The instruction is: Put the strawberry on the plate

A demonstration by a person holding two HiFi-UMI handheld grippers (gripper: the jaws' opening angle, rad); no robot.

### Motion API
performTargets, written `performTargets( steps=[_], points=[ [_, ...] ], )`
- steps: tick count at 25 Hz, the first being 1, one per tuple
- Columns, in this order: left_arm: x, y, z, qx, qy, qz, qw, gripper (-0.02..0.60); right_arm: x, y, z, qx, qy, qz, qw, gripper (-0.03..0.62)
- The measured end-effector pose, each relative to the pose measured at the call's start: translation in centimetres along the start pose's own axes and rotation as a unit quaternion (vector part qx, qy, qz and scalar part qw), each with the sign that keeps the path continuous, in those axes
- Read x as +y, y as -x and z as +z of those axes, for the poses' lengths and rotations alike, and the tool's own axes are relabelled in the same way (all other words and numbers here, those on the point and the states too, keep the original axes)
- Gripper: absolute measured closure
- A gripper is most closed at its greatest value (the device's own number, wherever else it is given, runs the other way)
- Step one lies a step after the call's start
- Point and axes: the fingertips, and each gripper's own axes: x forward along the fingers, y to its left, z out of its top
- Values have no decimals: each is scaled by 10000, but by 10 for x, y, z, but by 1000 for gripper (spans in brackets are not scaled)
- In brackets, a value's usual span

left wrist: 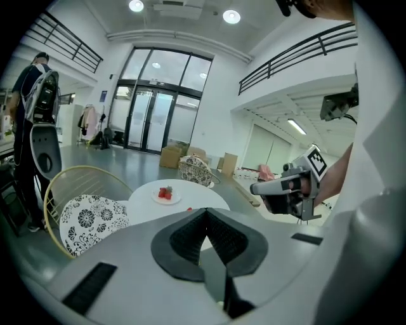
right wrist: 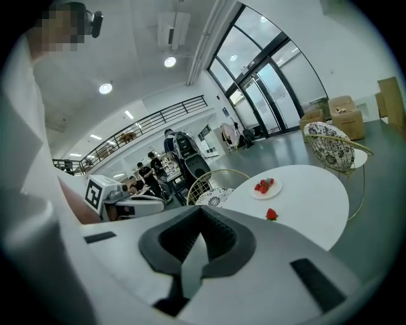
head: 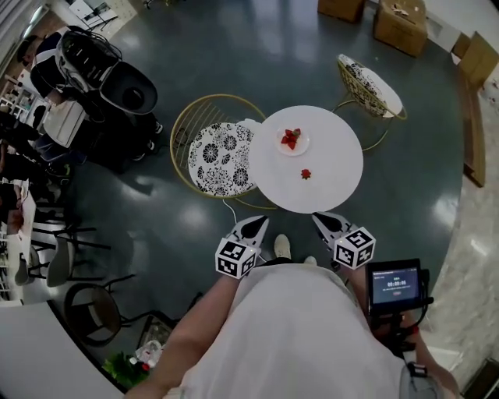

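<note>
The task had not started: the strawberry (head: 306, 174) lay loose on the round desk (head: 339, 160), just near of the plate (head: 305, 146), which held other berries. The left tool (head: 257, 224) and right tool (head: 321, 220) were both clenched on nothing, short of the desk's near edge. The approach was open, though a chair (head: 218, 156) crowded the left rim.

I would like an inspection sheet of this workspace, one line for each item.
Surface: round white table, ahead of both grippers.
Job's things: one red strawberry lies on the table, apart from the small white plate, which holds more strawberries.
Clutter: nothing seen.
Grippers: left gripper and right gripper shut, empty, short of the table.
Cables: thin white cord on the floor by the table.
Surroundings: gold wire chair with floral cushion, a second chair, cardboard boxes, person at left.
</note>
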Motion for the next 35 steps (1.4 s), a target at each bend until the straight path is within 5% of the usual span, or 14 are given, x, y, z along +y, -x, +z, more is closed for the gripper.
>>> performTargets(
  steps=[11, 19, 24, 35],
  points=[
    [57, -62, 20, 205, -50, -428, 9989, 575, -53, -59, 38, 119, -46, -321, 9994, 589],
    [60, -44, 18, 156, -117, -666, 9976, 575, -29, -51, 28, 81, -24, -621, 9980, 589],
    [63, -88, 30, 284, -167, -795, 9963, 575, -73, -51, 37, 77, -170, -787, 9967, 589],
    [53, -99, 39, 419, -313, -1039, 9932, 575, -78, -52, 48, 80, -182, -864, 9961, 589]
  ],
)
